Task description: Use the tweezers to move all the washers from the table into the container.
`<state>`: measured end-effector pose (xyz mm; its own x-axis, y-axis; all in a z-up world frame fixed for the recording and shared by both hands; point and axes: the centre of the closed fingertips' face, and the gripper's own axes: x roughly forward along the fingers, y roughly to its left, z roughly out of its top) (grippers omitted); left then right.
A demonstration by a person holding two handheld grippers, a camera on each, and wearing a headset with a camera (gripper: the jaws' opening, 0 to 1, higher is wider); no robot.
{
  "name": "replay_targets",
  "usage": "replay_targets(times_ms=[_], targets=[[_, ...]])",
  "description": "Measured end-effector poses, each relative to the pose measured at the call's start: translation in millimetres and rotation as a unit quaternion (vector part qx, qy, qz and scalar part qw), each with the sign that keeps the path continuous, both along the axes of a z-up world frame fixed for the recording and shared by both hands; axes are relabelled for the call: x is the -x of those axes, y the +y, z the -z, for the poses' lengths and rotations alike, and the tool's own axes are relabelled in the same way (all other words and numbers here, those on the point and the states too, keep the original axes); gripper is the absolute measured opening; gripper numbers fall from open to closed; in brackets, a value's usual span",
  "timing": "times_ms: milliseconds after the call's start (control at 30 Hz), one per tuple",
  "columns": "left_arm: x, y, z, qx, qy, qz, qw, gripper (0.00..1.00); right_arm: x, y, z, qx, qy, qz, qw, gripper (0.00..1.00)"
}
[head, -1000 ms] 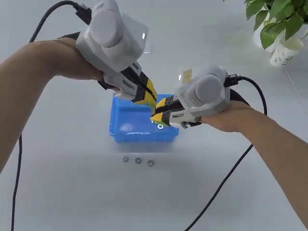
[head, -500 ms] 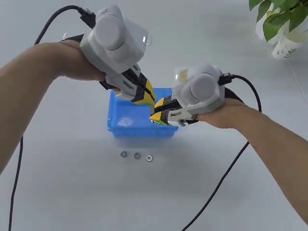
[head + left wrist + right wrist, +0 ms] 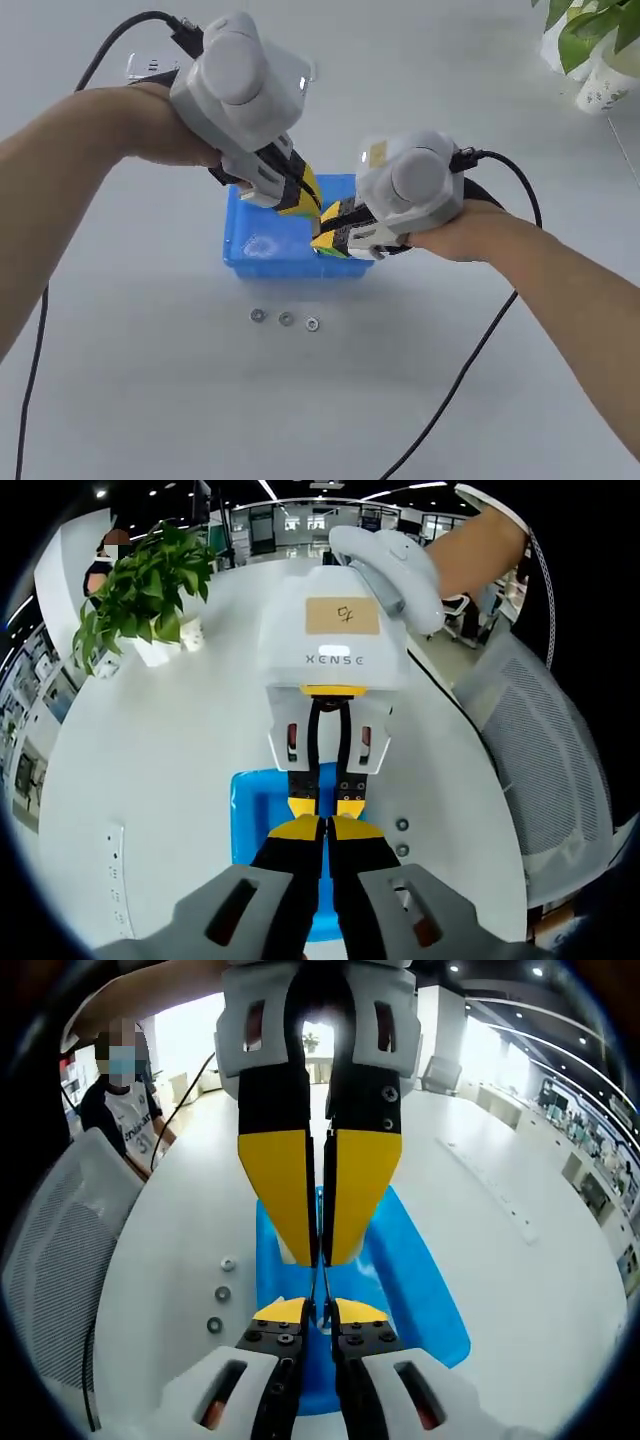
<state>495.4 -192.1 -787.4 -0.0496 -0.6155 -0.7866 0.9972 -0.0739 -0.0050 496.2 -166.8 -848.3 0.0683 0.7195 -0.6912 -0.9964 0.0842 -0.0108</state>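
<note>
- Closest to the person, three washers [image 3: 286, 319] sit in a short row on the white table [image 3: 150, 400], just in front of the container and not touching it. In the right gripper view they're lined up on the left [image 3: 222, 1294].
- Right behind them is the blue container [image 3: 290, 268], open top, flat on the table.
- Both grippers meet nose to nose right over the container's right half. The left gripper [image 3: 315, 212] comes down from the upper left, and the right gripper [image 3: 319, 243] comes in low from the right.
- The left gripper's yellow pads are squeezed together on a thin strip, which looks like the tweezers [image 3: 321, 1282]. It's only a sliver, so I can't make out the tips or whether a washer is in them.
- The right gripper [image 3: 322, 1312] has its fingers pinched in on that same strip, with barely a slit between them.
- A black cable [image 3: 470, 360] trails off the right gripper across the table.
- Way at the back right corner there's a potted plant [image 3: 590, 30].
</note>
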Motion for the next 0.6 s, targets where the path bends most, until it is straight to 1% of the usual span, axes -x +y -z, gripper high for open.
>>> replay_targets(times_ms=[267,600], targets=[[0.3,0.3,3.9,-0.003,0.002,0.002,1.0,0.04,-0.2,-0.7,4.1,0.003,0.005,-0.001,1.0,0.1],[1.6,-0.3,1.2,-0.003,0.001,0.006,1.0,0.04,-0.8,-0.9,2.7,0.002,0.003,-0.002,1.0,0.1]])
